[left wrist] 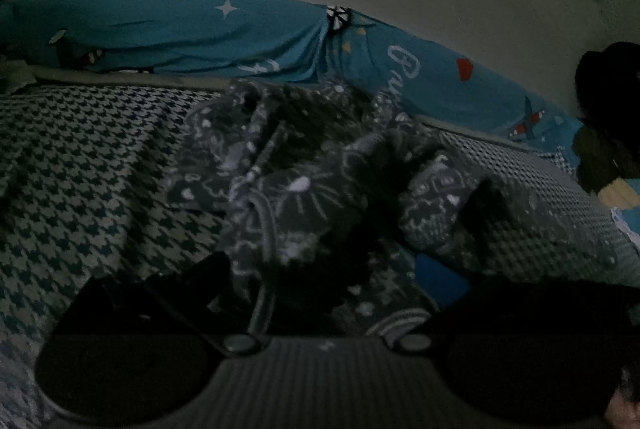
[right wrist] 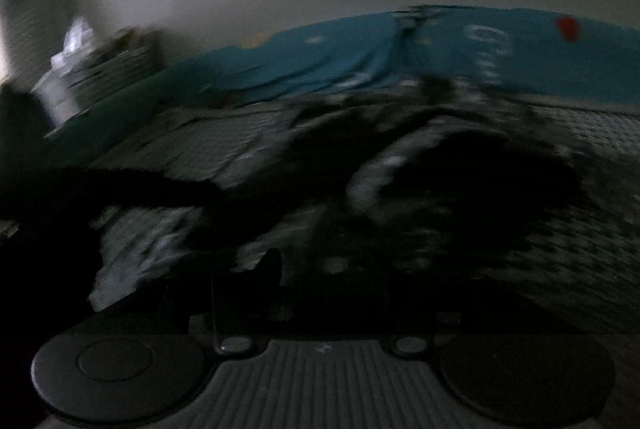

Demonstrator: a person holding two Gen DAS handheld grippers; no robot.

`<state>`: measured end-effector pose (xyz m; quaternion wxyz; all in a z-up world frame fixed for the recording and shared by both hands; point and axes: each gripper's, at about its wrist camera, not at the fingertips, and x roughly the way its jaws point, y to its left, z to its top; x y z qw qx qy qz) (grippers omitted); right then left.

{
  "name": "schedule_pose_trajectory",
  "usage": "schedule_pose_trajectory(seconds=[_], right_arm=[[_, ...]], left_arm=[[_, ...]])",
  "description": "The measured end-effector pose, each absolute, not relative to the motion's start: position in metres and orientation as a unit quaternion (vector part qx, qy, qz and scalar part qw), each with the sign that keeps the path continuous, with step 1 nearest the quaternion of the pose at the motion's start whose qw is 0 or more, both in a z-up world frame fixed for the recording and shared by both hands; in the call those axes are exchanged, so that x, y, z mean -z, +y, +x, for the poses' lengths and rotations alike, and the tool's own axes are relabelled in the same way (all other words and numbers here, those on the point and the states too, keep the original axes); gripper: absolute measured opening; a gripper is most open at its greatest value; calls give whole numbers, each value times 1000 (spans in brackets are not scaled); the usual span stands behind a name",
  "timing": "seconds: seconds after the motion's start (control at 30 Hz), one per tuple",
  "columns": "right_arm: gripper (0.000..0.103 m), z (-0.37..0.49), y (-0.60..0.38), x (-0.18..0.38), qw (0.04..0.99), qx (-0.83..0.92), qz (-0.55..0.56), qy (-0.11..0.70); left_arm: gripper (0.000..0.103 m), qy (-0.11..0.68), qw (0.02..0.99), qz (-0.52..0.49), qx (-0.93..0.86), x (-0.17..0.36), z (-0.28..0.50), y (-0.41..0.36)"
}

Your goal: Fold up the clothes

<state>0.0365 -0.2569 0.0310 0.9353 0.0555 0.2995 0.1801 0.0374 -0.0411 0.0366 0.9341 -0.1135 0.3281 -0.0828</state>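
A dark grey garment with white doodle print and a drawstring lies crumpled on the houndstooth bedcover. My left gripper sits low over its near edge, fingers spread wide with cloth lying between them; it looks open. The right wrist view is dim and motion-blurred. There the same garment shows as a dark heap in front of my right gripper. Only one dark finger stands out, so its jaws cannot be read. A dark sleeve or arm reaches in from the left.
A blue printed sheet is bunched along the pale wall behind the bed. A dark bundle sits at the far right. A small blue patch shows under the garment. Pale clutter stands at the left wall corner.
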Motion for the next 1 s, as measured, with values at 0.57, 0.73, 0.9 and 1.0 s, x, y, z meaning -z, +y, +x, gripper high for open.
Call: schedule_pose_trajectory(seconds=[0.57, 0.73, 0.9, 1.0], right_arm=[[48, 84, -320, -4, 928, -42, 189, 317], [48, 108, -332, 6, 924, -36, 220, 311], [48, 133, -341, 16, 914, -36, 261, 309], [48, 146, -339, 22, 910, -43, 269, 313]], left_arm=[[103, 352, 920, -108, 130, -14, 42, -74], [103, 363, 917, -115, 120, -8, 45, -74], [103, 369, 915, -119, 113, -5, 47, -74], [103, 372, 913, -124, 110, -4, 49, -74]])
